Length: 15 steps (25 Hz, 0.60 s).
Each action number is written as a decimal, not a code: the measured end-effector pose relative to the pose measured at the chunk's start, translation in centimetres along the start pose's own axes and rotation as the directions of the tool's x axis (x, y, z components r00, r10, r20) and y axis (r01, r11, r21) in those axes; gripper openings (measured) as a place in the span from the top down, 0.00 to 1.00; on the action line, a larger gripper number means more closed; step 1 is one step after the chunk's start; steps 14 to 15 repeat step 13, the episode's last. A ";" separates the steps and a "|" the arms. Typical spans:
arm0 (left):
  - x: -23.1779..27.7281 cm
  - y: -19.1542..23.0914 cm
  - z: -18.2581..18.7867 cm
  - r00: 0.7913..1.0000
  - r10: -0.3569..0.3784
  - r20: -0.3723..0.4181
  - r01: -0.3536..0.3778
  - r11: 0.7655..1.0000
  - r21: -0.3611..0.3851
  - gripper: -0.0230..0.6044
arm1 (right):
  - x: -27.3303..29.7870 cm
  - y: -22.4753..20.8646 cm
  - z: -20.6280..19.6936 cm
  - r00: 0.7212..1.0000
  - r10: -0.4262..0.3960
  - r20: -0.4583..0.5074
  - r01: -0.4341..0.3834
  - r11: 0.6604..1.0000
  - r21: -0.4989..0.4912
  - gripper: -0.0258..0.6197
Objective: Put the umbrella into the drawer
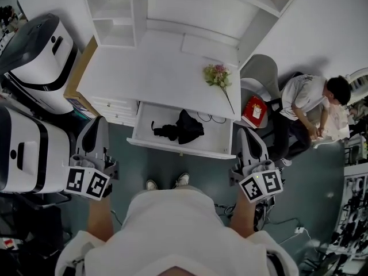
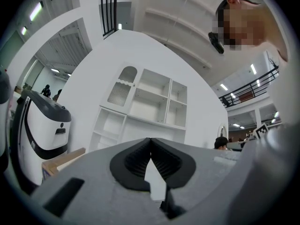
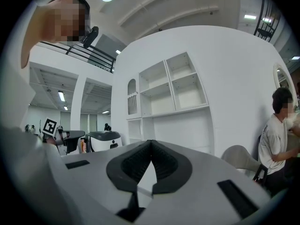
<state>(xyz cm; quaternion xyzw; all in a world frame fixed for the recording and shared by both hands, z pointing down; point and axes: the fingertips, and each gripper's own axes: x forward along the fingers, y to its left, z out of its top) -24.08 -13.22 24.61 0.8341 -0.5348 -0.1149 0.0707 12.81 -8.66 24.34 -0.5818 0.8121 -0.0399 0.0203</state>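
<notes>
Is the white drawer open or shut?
Open. The white drawer sticks out from the white desk, with the black umbrella lying inside.

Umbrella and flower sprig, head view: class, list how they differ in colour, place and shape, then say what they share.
The umbrella is black; the flower sprig is pink and green. The umbrella lies inside the open drawer; the flower sprig lies on the white desk top. The umbrella is a bunched mass; the flower sprig is slim with a thin stem. Both lie flat.
</notes>
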 end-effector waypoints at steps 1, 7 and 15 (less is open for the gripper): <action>-0.1 0.0 -0.2 1.000 0.002 -0.003 -0.002 1.000 -0.002 0.94 | -0.1 0.0 0.0 1.000 0.000 -0.002 0.000 1.000 -0.001 0.96; -0.6 -0.4 -0.3 1.000 0.006 -0.012 -0.006 1.000 0.014 0.94 | -0.4 0.0 -0.6 1.000 0.003 -0.009 -0.003 1.000 0.003 0.96; -0.6 -1.3 -1.0 1.000 0.009 -0.026 -0.009 1.000 0.021 0.94 | -1.1 -1.0 -1.2 1.000 -0.001 -0.014 0.001 1.000 -0.005 0.96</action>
